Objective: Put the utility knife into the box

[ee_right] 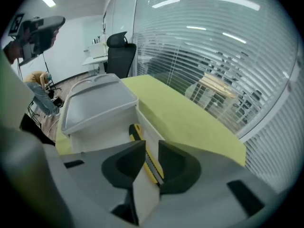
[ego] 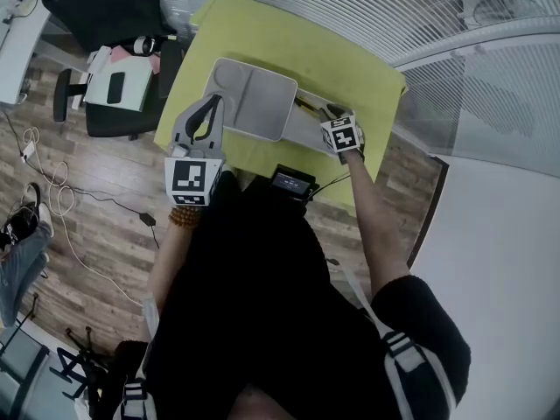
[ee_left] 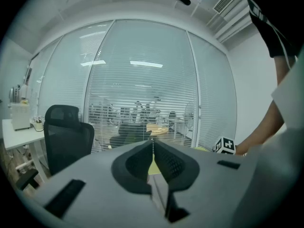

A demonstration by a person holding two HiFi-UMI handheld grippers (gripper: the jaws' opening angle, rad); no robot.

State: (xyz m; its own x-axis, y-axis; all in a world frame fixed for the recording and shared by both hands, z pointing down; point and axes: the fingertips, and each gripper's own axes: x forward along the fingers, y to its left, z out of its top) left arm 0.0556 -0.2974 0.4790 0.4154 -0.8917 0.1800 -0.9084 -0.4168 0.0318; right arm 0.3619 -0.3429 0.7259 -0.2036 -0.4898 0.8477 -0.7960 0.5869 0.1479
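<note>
A yellow and black utility knife (ee_right: 137,133) sits between the jaws of my right gripper (ee_right: 152,147), which is shut on it. The knife's far end reaches down along the inside wall of the white box (ee_right: 148,120). The box's grey lid (ee_right: 95,101) lies just to the left. In the head view the right gripper (ego: 331,112) is at the box (ego: 304,131) on the yellow-green table (ego: 262,33), with the knife (ego: 306,105) poking out beside it. My left gripper (ego: 213,103) is shut and empty, lifted over the table's near left edge. In the left gripper view it (ee_left: 153,148) points at the glass wall.
The lid (ego: 254,94) covers the middle of the table. A small black device (ego: 291,182) rests at the near edge. A black office chair (ego: 109,116) and a white side desk stand left of the table. Glass walls with blinds run behind and to the right.
</note>
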